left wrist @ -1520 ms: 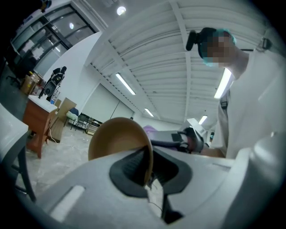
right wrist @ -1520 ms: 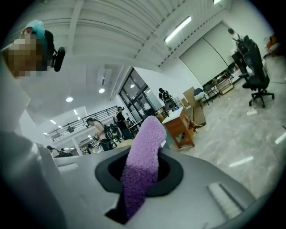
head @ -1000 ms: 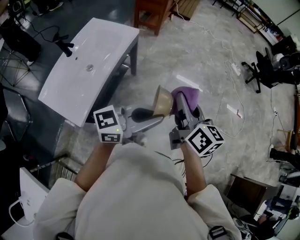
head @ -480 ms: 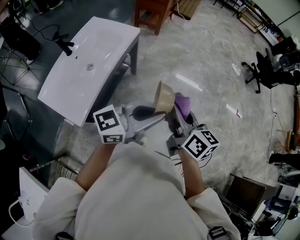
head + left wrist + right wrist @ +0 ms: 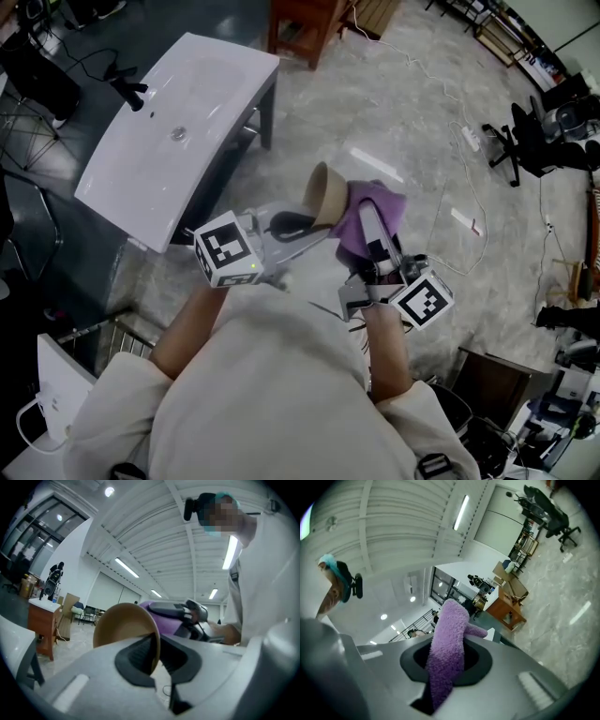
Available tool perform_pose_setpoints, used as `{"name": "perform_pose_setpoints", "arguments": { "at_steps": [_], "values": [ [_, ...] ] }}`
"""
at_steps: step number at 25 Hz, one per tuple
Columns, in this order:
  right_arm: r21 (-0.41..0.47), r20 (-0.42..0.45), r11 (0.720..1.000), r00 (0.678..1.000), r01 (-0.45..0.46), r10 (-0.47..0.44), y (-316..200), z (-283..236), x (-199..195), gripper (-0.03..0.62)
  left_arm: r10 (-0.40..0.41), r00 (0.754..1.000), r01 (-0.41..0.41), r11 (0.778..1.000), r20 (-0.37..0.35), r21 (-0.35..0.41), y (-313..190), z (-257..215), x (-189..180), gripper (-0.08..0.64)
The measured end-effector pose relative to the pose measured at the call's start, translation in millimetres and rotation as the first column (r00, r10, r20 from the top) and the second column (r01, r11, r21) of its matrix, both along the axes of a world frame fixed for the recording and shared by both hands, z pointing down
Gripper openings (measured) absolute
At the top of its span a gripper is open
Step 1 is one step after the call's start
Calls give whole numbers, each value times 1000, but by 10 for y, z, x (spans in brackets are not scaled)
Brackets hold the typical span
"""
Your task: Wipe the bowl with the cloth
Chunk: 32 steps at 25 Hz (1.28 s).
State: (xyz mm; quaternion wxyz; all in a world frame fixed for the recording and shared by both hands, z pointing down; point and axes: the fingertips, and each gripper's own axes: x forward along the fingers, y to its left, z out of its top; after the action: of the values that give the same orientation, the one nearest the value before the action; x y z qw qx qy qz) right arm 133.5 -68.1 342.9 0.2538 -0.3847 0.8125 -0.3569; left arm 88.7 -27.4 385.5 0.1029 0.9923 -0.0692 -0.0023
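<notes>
Wiping step, mid-air: left gripper [image 5: 317, 228] clamped on rim of tan bowl [image 5: 327, 192], right gripper [image 5: 368, 220] pinching purple cloth [image 5: 384, 208] just beside bowl, contact unclear; next likely needs cloth pressed to bowl surface and rubbed round

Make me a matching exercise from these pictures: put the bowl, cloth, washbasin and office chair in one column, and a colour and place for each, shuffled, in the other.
Column one:
1. bowl
2. cloth
3. washbasin
4. office chair

Column two:
A. purple, pinched in the right claw
B. black, at the head view's right edge
C. tan, clamped by its rim in the left claw
D. white, standing at the head view's upper left

Pairs: 1-C, 2-A, 3-D, 4-B
</notes>
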Motion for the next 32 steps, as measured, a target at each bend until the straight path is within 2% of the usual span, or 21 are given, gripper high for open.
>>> {"name": "perform_pose_setpoints", "arguments": {
  "at_steps": [2, 5, 10, 15, 20, 24, 27, 32],
  "values": [
    [17, 25, 1000, 999, -26, 25, -83, -79, 74, 48, 19, 1000, -19, 1000, -6, -7, 64, 3, 21, 8],
    [18, 14, 997, 997, -74, 73, -192, -88, 159, 47, 44, 998, -45, 999, -41, -21, 168, -49, 55, 8],
    [-16, 3, 991, 992, -130, 130, -302, 53, 239, 46, 69, 994, -70, 997, -81, -16, 276, -163, 86, 9],
    [-82, 29, 989, 991, -126, 129, -330, 273, 176, 46, 22, 990, -26, 999, -139, -28, 181, -265, 45, 8],
    [-114, 63, 989, 993, -93, 101, -250, 383, 56, 46, -60, 985, 52, 997, -160, -53, -7, -255, -13, 8],
    [-117, 80, 991, 994, -69, 78, -170, 385, -4, 46, -109, 983, 101, 993, -147, -61, -162, -211, -28, 8],
    [-77, 79, 995, 994, -65, 71, -87, 253, -23, 46, -115, 988, 108, 991, -105, -74, -242, -111, -10, 8],
    [7, 88, 999, 995, -54, 53, -72, -74, 22, 48, -43, 998, 39, 996, -53, -76, -132, -3, 87, 8]
  ]
}}
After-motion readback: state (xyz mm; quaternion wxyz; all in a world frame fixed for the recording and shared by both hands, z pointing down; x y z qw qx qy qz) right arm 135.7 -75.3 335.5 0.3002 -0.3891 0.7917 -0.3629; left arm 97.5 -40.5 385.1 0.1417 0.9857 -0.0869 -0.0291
